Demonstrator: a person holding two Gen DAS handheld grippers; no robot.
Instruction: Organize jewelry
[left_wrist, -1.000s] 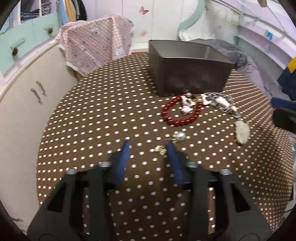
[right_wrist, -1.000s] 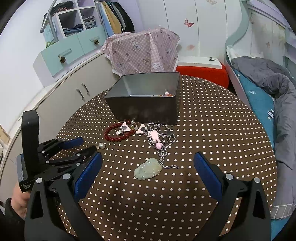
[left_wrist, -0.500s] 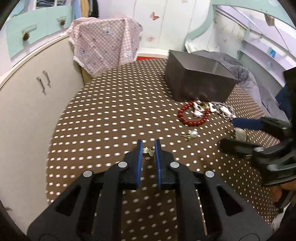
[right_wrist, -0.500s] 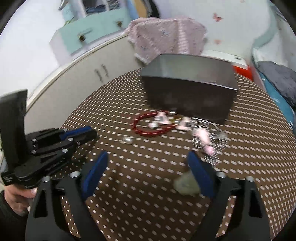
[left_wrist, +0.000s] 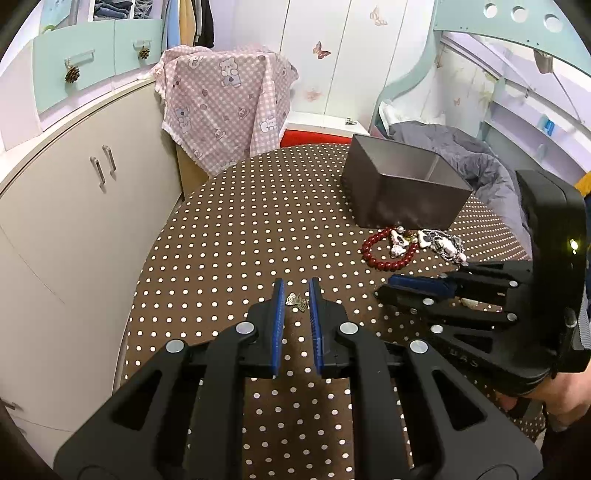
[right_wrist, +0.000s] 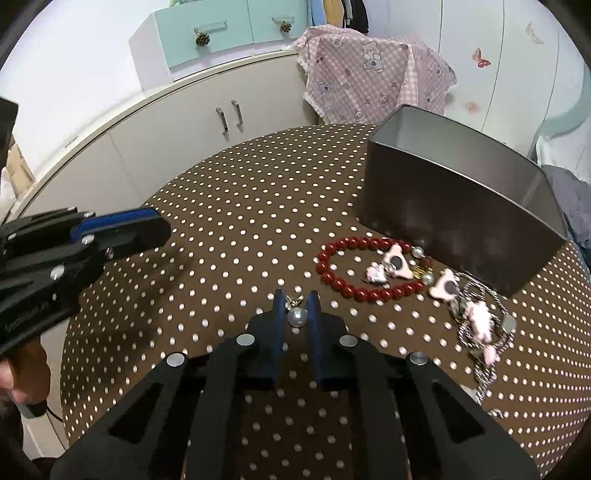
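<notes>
My left gripper (left_wrist: 296, 295) is shut on a small gold charm (left_wrist: 297, 301) and holds it above the dotted brown table (left_wrist: 236, 236). My right gripper (right_wrist: 296, 302) is shut on a pearl earring (right_wrist: 297, 316) close over the table. A red bead bracelet (right_wrist: 364, 267) with pink heart clips (right_wrist: 397, 263) lies in front of the grey metal box (right_wrist: 458, 206). A silver chain with pink charms (right_wrist: 480, 321) lies to the right. The bracelet (left_wrist: 384, 251) and box (left_wrist: 402, 188) also show in the left wrist view.
A rounded beige cabinet (left_wrist: 74, 206) borders the table on the left. A pink checked cloth (left_wrist: 225, 107) hangs behind the table. A bed with a grey duvet (left_wrist: 476, 162) stands at the right. The left gripper's body (right_wrist: 66, 251) sits at the left in the right wrist view.
My left gripper closed on the gold charm and lifted it leftward. My right gripper swung left from the jade pendant and closed on the pearl earring.
</notes>
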